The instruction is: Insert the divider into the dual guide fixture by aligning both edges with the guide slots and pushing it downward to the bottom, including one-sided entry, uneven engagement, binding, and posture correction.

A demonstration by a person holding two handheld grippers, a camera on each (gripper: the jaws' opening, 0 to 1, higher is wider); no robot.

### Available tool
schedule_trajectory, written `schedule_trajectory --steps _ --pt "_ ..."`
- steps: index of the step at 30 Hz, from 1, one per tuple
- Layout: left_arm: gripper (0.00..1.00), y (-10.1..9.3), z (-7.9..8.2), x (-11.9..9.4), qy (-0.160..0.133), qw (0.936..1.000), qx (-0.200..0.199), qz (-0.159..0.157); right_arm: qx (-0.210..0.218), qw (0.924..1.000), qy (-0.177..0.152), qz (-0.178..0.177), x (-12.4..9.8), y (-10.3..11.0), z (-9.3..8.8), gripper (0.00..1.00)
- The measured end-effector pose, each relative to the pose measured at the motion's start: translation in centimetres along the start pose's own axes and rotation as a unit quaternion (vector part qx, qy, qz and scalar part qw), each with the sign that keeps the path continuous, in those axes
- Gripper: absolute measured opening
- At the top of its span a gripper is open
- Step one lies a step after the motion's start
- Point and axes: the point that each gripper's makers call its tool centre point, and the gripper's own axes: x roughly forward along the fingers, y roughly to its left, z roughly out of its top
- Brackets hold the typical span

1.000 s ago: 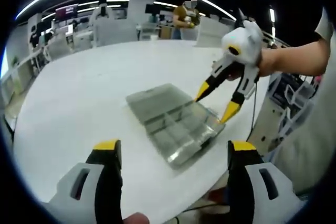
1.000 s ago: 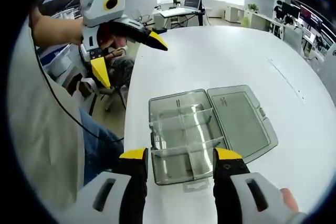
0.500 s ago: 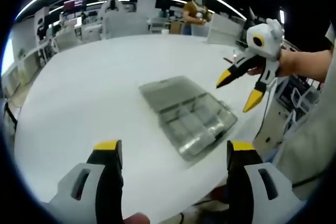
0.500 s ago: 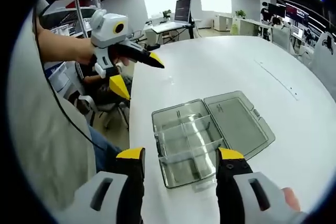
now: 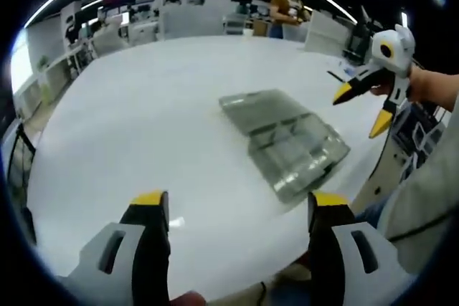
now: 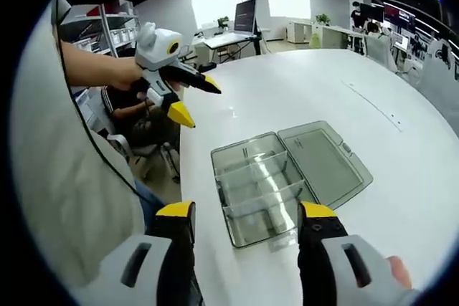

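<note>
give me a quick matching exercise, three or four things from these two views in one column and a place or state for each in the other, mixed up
Column 1:
1. clear organiser box
2. box lid
3. left hand-held gripper
4. white table

Column 2:
a. held in the air off the table's edge, jaws apart
b. carries the box
c. sits near the table's edge, dividers standing inside
d. swung open, lying flat

Pairs: 1-c, 2-d, 3-a, 4-b

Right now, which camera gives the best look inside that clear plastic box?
The right gripper view: the box lies open, its compartments seen from above. The left gripper view shows it farther off, slanted and blurry.
</note>
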Motion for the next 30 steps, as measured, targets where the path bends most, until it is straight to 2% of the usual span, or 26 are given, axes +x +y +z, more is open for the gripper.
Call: schedule_trajectory --steps 15,30 --pt "0.79 0.9 -1.4 0.2 0.028 0.9995 -0.007 0.011 0.003 0.9998 -0.014 -0.01 -0.7 0.8 0.4 0.58" --pt "0.81 3.7 -2.6 -0.2 0.052 0.9973 -0.026 0.045 -0.01 0.9996 -0.02 -0.019 -1.2 0.6 1.6 0.59"
